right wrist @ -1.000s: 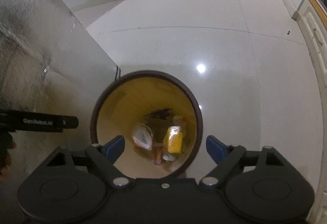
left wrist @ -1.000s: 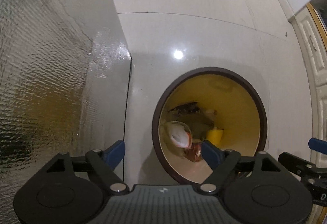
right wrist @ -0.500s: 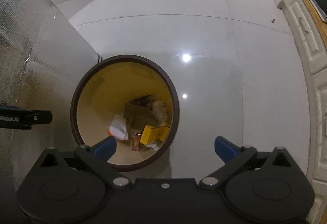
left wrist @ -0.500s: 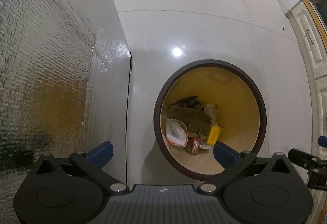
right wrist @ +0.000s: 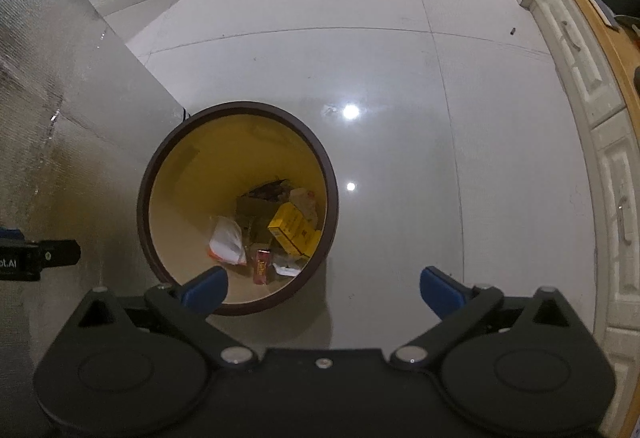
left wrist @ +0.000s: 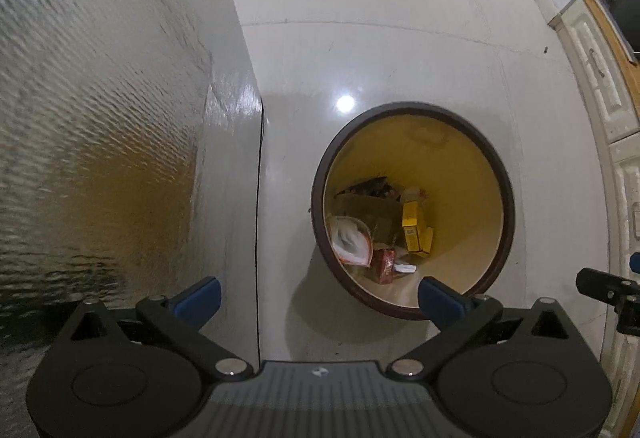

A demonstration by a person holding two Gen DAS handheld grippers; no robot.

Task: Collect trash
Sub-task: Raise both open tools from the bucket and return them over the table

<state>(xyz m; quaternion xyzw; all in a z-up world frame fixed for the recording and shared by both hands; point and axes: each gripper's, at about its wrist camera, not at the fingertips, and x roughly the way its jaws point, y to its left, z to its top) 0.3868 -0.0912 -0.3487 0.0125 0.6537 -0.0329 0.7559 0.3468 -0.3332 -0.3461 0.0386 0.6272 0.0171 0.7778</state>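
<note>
Below both cameras, the left gripper (left wrist: 318, 296) and right gripper (right wrist: 323, 288) hang with jaws spread wide, nothing between them. Just beyond stands the round bin (right wrist: 332, 198) on the glossy tiled floor (right wrist: 400, 78), holding a yellow box (right wrist: 294, 228), white bag (right wrist: 226, 240) and red can (right wrist: 262, 266). A textured metal panel (left wrist: 100, 118) crowds its left; open floor runs ahead. Only the right view shows the wooden counter edge (right wrist: 596, 22) clearly.

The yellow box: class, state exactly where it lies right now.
The yellow box lies at the bottom of the round bin, right of the white bag and above the red can in the right wrist view.
</note>
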